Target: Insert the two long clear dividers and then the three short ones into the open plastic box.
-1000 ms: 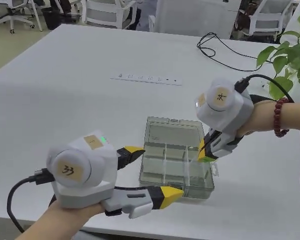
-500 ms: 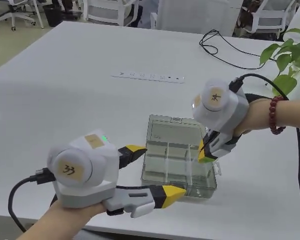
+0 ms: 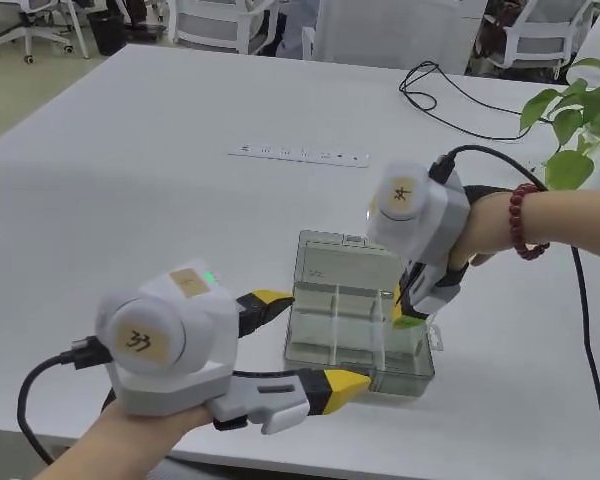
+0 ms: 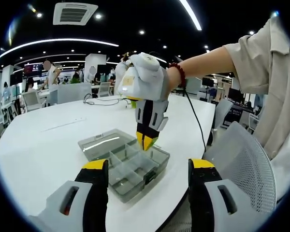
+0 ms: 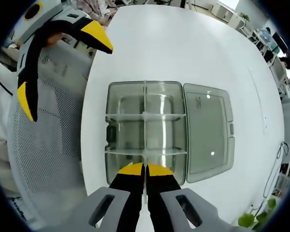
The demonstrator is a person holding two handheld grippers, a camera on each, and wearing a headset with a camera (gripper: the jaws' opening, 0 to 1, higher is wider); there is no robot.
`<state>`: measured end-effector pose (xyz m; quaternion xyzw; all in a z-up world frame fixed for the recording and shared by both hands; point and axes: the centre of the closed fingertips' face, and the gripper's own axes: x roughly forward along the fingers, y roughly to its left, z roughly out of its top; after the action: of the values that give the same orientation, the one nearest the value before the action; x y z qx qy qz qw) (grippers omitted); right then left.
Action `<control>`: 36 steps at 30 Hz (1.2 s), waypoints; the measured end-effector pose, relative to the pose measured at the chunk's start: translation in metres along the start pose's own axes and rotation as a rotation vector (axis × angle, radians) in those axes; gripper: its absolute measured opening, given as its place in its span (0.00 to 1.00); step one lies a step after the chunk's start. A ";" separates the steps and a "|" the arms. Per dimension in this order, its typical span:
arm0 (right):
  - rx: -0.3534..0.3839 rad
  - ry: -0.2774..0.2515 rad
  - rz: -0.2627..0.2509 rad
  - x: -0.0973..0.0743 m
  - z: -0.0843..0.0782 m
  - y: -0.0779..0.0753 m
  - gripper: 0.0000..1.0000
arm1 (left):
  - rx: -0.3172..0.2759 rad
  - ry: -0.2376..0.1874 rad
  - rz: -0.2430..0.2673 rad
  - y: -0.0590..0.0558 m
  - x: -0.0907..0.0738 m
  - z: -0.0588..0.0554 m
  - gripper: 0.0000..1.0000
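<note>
The clear plastic box (image 3: pixel 325 335) lies open near the table's front edge, with its lid (image 3: pixel 342 262) flat behind it. Clear dividers stand inside and split it into cells. My right gripper (image 3: pixel 408 312) points down at the box's right side. In the right gripper view it (image 5: pixel 145 169) is shut on a thin clear divider (image 5: pixel 145 99) that runs along the box's (image 5: pixel 125 130) middle line, crossing two others. My left gripper (image 3: pixel 310 340) is open at the box's left front, holding nothing. In the left gripper view its jaws (image 4: pixel 149 166) frame the box (image 4: pixel 125 164) and the right gripper (image 4: pixel 146 141).
A white power strip (image 3: pixel 298 154) lies mid-table and a black cable (image 3: pixel 450 100) loops at the far right. A green plant (image 3: pixel 580 110) stands at the right edge. Office chairs (image 3: pixel 210 20) line the far side. The table edge runs just in front of the box.
The right gripper and its hand have shifted a little left over the box, still holding the divider. The left gripper has stayed in place.
</note>
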<state>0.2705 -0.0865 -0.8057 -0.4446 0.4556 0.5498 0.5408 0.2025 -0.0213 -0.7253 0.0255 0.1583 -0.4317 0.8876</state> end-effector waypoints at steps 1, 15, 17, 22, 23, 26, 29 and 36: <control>-0.003 0.005 0.000 0.001 0.000 0.000 0.02 | 0.001 0.001 0.000 0.000 0.000 0.000 0.67; 0.001 0.023 0.006 0.018 -0.005 -0.002 0.02 | 0.002 0.000 0.012 0.003 -0.001 0.000 0.66; 0.009 0.022 0.010 0.020 -0.005 -0.001 0.02 | 0.004 0.003 0.014 0.003 -0.001 0.000 0.66; 0.020 0.031 0.019 0.028 -0.007 -0.002 0.02 | 0.003 0.010 0.015 0.003 0.000 -0.001 0.66; 0.021 0.034 0.022 0.029 -0.007 -0.002 0.02 | 0.003 0.011 0.016 0.003 0.000 -0.002 0.66; 0.021 0.039 0.028 0.031 -0.008 -0.001 0.02 | 0.004 0.018 0.014 0.003 0.000 -0.003 0.66; 0.022 0.040 0.032 0.031 -0.008 -0.001 0.02 | 0.003 0.018 0.016 0.003 0.001 -0.003 0.66; 0.040 0.025 0.024 0.031 -0.008 -0.002 0.03 | 0.004 0.027 0.019 0.004 0.002 -0.004 0.66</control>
<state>0.2714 -0.0885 -0.8379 -0.4352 0.4786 0.5412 0.5372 0.2057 -0.0193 -0.7298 0.0346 0.1694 -0.4230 0.8895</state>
